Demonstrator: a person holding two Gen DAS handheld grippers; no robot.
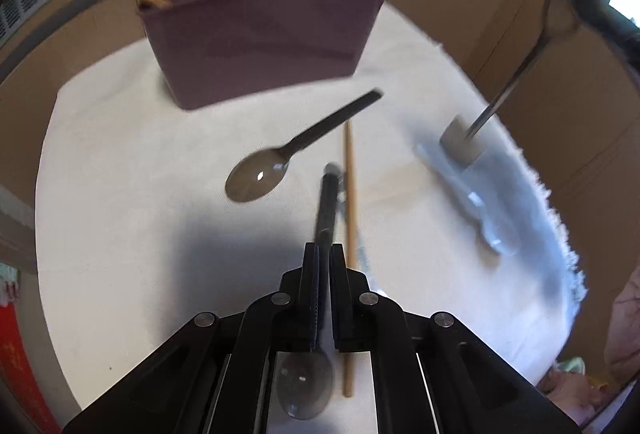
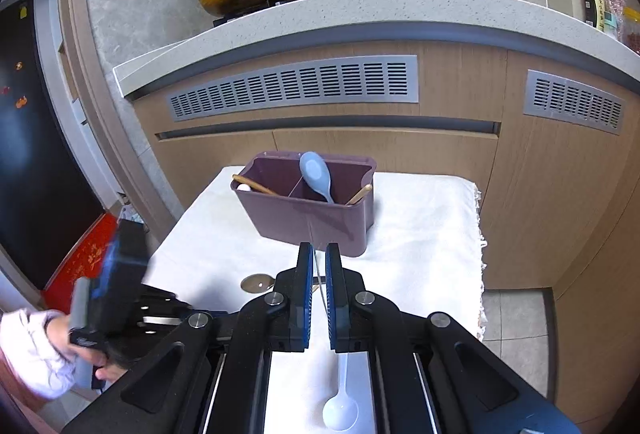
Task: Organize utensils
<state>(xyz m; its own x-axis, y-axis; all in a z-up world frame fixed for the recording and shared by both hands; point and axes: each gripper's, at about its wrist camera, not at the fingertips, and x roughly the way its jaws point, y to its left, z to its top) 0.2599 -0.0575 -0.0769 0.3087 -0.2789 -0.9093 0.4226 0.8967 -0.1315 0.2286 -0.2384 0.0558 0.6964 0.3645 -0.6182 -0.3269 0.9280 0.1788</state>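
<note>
Both grippers, left (image 1: 324,250) and right (image 2: 319,254), clamp spoon handles.

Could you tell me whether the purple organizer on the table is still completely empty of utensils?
No, the right wrist view shows a blue spoon standing in the purple organizer, with wooden chopsticks leaning in its left compartment.

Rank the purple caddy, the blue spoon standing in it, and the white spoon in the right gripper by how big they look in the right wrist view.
1. Purple caddy, clearly largest.
2 and 3. Blue spoon and white spoon look about alike; the white one sits much nearer the camera and its handle is partly hidden by the right gripper, so no firm ranking.
</note>
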